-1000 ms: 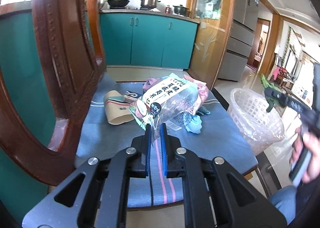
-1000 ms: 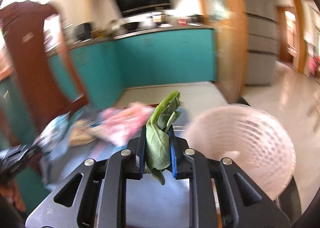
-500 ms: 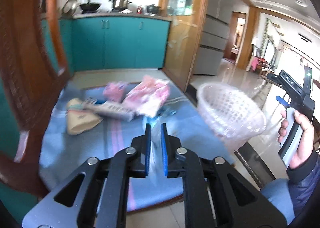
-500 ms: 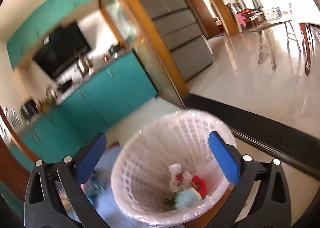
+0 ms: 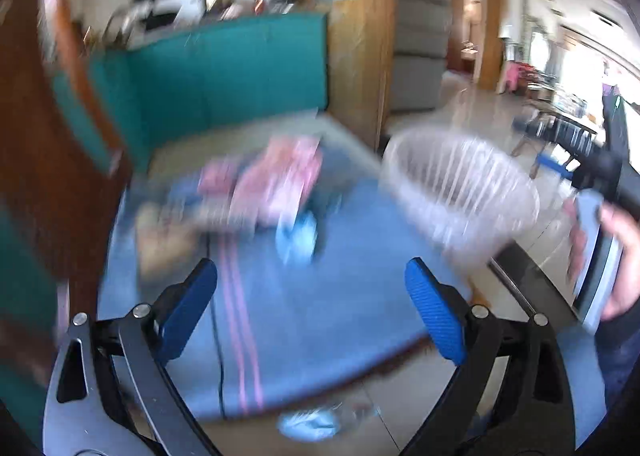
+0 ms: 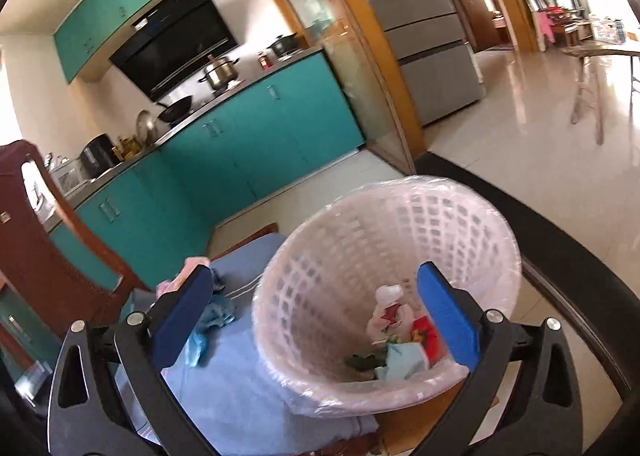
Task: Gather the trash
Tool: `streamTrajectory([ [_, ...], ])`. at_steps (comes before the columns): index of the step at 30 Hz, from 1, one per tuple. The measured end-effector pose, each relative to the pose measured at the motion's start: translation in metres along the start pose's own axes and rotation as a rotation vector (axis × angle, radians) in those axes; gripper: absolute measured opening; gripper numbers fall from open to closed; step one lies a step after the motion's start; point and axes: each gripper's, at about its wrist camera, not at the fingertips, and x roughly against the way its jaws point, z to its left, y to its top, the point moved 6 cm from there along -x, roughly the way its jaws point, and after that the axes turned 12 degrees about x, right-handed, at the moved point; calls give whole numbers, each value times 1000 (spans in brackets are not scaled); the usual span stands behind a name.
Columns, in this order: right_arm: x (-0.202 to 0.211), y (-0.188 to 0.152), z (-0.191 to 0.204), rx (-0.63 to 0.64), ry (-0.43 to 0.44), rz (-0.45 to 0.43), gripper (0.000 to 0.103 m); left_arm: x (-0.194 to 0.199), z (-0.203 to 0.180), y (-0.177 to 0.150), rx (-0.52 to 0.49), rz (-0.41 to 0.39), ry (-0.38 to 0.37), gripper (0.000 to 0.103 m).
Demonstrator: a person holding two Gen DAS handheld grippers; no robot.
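My left gripper [image 5: 312, 308] is open and empty above the blue tablecloth [image 5: 320, 304]; the view is blurred. A clear snack bag [image 5: 316, 422] shows below the jaws, past the table's near edge. Pink wrappers [image 5: 280, 184], a light blue scrap [image 5: 300, 240] and a tan paper cup [image 5: 160, 240] lie on the cloth. The white lined basket [image 5: 460, 192] stands at the table's right edge. My right gripper [image 6: 316, 312] is open and empty over the basket [image 6: 360, 240], which holds a green leaf [image 6: 364, 362] and several wrappers [image 6: 400, 320].
A dark wooden chair back [image 5: 40, 176] rises at the left. Teal kitchen cabinets [image 6: 256, 128] stand behind the table, with a grey fridge [image 6: 424, 36] beyond them. A black curved chair frame [image 6: 560, 264] runs past the basket. Shiny floor lies to the right.
My left gripper has opened and let go of the clear snack bag, which now shows low past the table edge. My right gripper stays open over the basket after dropping the leaf.
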Motion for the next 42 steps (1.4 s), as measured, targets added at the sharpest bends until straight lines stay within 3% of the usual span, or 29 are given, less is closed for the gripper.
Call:
streamTrajectory([
  [3,2,-3,13,29,32,14,100,6,21,-47,78,101,-46,94],
  [6,5,-3,24,56,44,13,100,5,12,-106,-19,254,-120,94],
  [8,7,-4,31,56,60,14,100,-18,0,-160,-140,456,-89,94],
  [11,6,-5,45,69,77,12,100,-63,-4,-222,-136,654,3,94],
  [12,6,-5,49,73,83,13,100,-80,-6,-241,-174,696,46,88],
  [13,6,-6,54,79,87,15,100,-99,-10,-254,-196,700,71,83],
  [15,5,-6,61,94,93,21,100,-131,-13,-269,-179,686,92,83],
  [19,7,-7,65,105,91,18,100,-210,-28,-316,-283,683,29,75],
  [22,5,-10,60,117,81,35,100,-245,-47,-327,-373,632,-48,75],
  [28,-5,-13,51,115,59,63,100,-317,-37,-334,-254,657,-63,75],
  [32,-10,-16,51,143,44,79,100,-347,-33,-352,-313,693,-48,73],
  [38,-16,-20,54,157,35,93,100,-373,-26,-370,-313,749,-63,62],
  [40,-17,-20,57,167,32,91,100,-374,-27,-374,-322,758,-73,46],
  [42,-19,-22,60,185,27,95,100,-370,-26,-375,-306,764,-86,37],
])
